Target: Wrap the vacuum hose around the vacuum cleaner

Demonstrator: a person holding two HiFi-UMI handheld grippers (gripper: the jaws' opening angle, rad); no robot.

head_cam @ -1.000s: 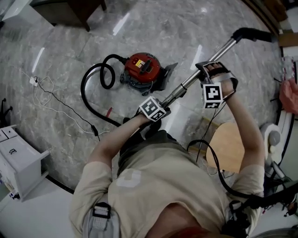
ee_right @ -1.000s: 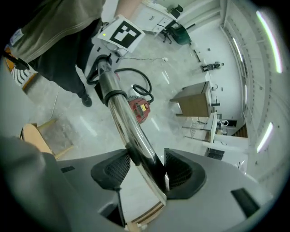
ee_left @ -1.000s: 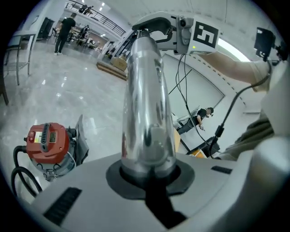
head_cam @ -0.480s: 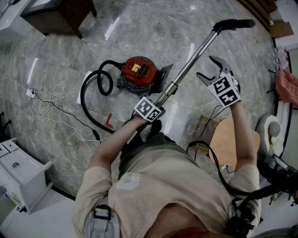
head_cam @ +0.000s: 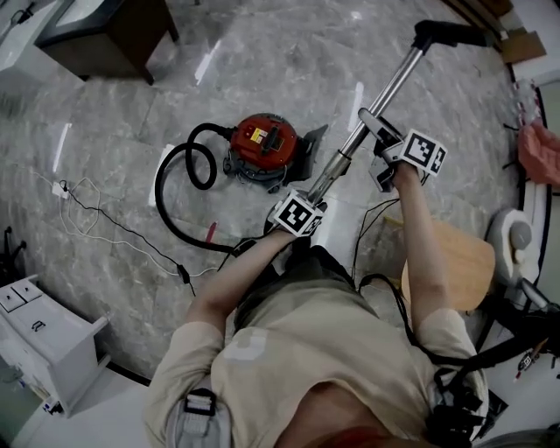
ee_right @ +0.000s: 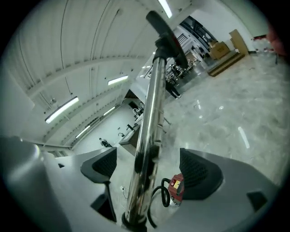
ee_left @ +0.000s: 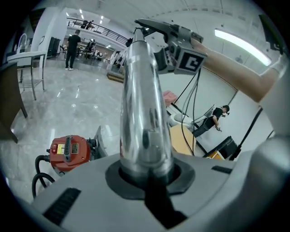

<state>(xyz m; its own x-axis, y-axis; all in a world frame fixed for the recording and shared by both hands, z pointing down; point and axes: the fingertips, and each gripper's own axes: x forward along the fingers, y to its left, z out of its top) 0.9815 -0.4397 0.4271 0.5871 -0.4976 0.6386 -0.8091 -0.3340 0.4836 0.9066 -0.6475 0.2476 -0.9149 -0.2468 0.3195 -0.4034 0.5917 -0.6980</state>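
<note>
The red vacuum cleaner (head_cam: 265, 144) stands on the marble floor, and its black hose (head_cam: 175, 188) lies in loops to its left. A shiny metal wand (head_cam: 376, 105) rises from my left gripper (head_cam: 297, 214) to a black end piece (head_cam: 451, 33). That gripper is shut on the wand's (ee_left: 142, 113) lower end. My right gripper (head_cam: 372, 144) is open higher up. The wand (ee_right: 147, 127) passes between its dark pads (ee_right: 99, 165) without touching them. The vacuum cleaner (ee_right: 177, 189) shows far below.
A round wooden stool (head_cam: 446, 262) stands at the person's right, with black cables (head_cam: 385, 289) beside it. A white cabinet (head_cam: 44, 337) is at the lower left, and a thin white cord (head_cam: 96, 219) trails over the floor. A dark table (head_cam: 105, 26) stands at the upper left.
My right gripper let go of the wand, drew off to the right, then came back open around it. The left gripper kept its hold while the wand swung steeper.
</note>
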